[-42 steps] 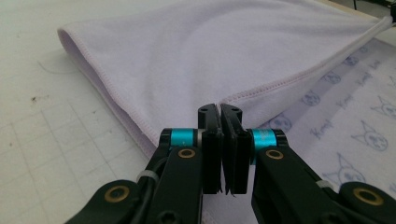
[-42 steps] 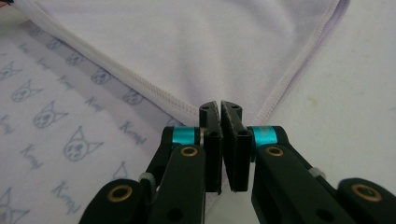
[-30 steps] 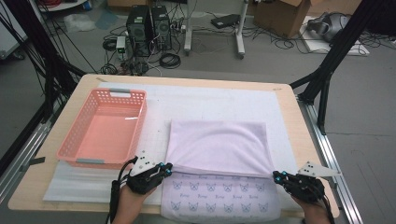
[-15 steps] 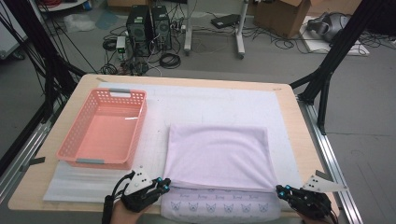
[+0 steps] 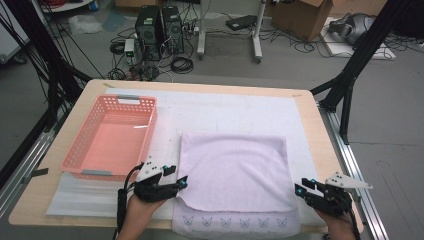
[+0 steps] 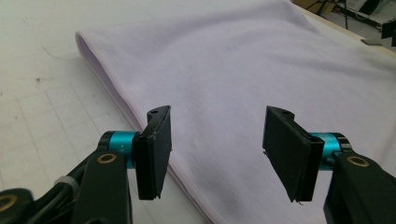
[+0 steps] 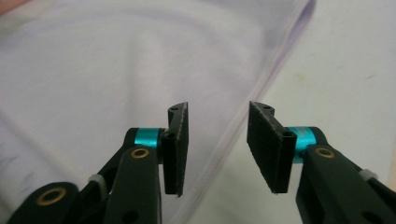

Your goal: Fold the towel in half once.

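Note:
A lilac towel (image 5: 235,167) lies folded on the white mat, and a strip of its printed underside (image 5: 235,224) shows along the near edge. My left gripper (image 5: 183,183) hovers at the fold's near left corner. In the left gripper view its jaws (image 6: 215,140) have just been opening and stand apart over the towel (image 6: 224,70), pressing nothing. My right gripper (image 5: 299,189) is at the near right corner. Its jaws (image 7: 217,140) have also just been opening, and the towel's hem (image 7: 275,60) runs beneath the gap untouched.
An empty pink basket (image 5: 112,137) stands on the left of the wooden table (image 5: 320,130), close to my left hand. The white mat (image 5: 225,107) reaches toward the far edge. Black frame legs and cables stand beyond the table.
Both grippers drew the towel's top layer toward the near edge, covering most of the printed strip. They then let go and now stand open at its corners.

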